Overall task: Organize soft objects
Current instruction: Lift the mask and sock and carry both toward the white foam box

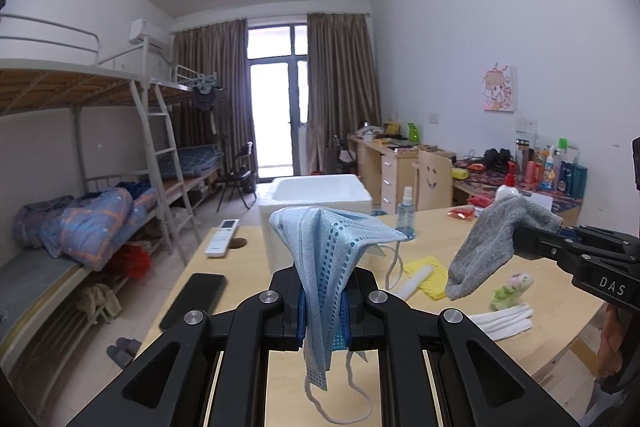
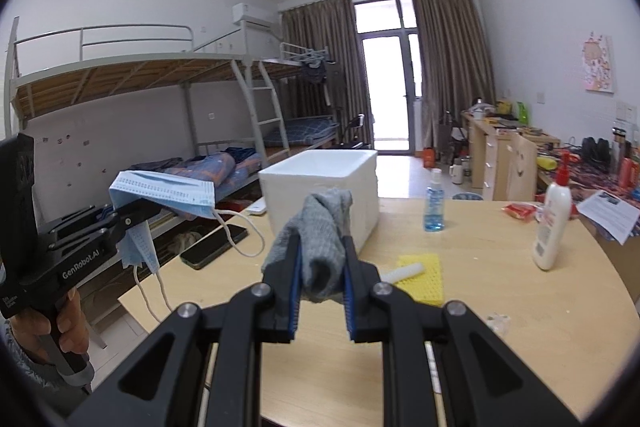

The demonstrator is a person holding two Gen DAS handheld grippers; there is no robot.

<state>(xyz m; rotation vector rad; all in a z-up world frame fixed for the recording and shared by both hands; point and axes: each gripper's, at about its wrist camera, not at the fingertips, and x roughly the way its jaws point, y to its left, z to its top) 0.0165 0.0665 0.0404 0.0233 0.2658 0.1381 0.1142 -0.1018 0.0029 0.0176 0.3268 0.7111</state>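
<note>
My left gripper (image 1: 323, 301) is shut on a blue face mask (image 1: 328, 251), whose folds drape over the jaws while its ear loops hang below. The same mask (image 2: 166, 193) shows at the left of the right wrist view, held above the table edge. My right gripper (image 2: 320, 269) is shut on a grey sock (image 2: 320, 239) that sticks up between the blue pads; in the left wrist view this sock (image 1: 486, 247) hangs at the right. A white foam box (image 2: 324, 191) stands open on the wooden table (image 2: 500, 291) just beyond both grippers.
On the table lie a yellow cloth with a white roll (image 2: 422, 277), a blue spray bottle (image 2: 434, 203), a white lotion bottle (image 2: 552, 223), a black phone (image 2: 214, 247), a remote (image 1: 222, 237), folded white cloth (image 1: 502, 321) and a small soft toy (image 1: 514, 287). Bunk beds (image 2: 140, 99) stand left, desks right.
</note>
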